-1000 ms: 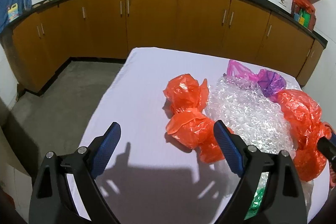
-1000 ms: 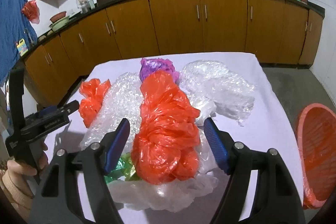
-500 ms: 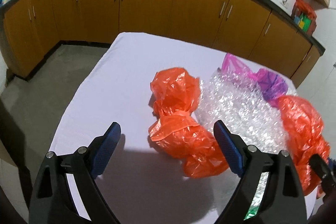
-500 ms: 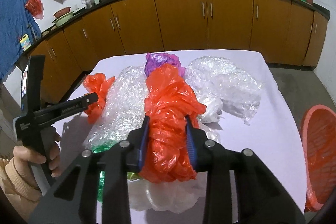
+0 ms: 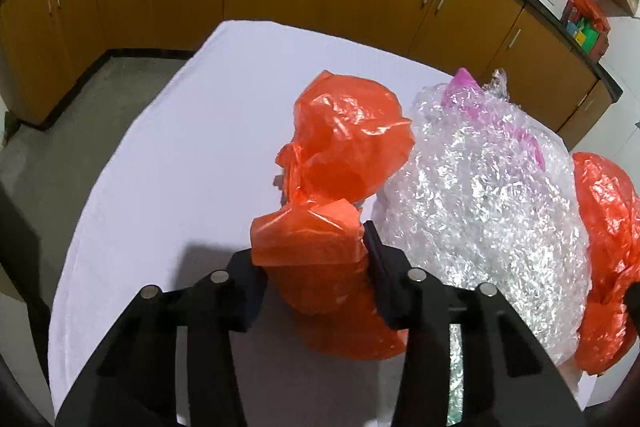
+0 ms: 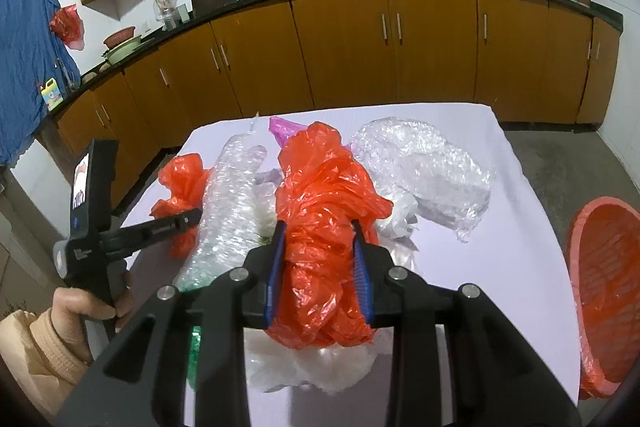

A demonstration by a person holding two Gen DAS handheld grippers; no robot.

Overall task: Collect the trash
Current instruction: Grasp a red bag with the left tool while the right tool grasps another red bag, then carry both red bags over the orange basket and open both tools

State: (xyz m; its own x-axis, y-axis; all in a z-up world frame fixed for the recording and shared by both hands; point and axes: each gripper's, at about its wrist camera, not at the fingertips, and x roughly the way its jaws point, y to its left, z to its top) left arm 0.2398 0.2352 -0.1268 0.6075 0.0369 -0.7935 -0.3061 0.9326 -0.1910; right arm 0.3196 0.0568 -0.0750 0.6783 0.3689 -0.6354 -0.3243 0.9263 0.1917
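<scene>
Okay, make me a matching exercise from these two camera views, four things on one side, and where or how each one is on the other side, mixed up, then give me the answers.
Things:
1. left gripper
2. right gripper
3. orange basket
4. bubble wrap

Places or states:
A. on the floor beside the white table
B. shut on the larger orange bag, middle of the pile
C. lying between the two orange bags
D. shut on the smaller orange bag at the pile's edge

Pairs: 1-D, 2-B, 3-A, 4-C
</scene>
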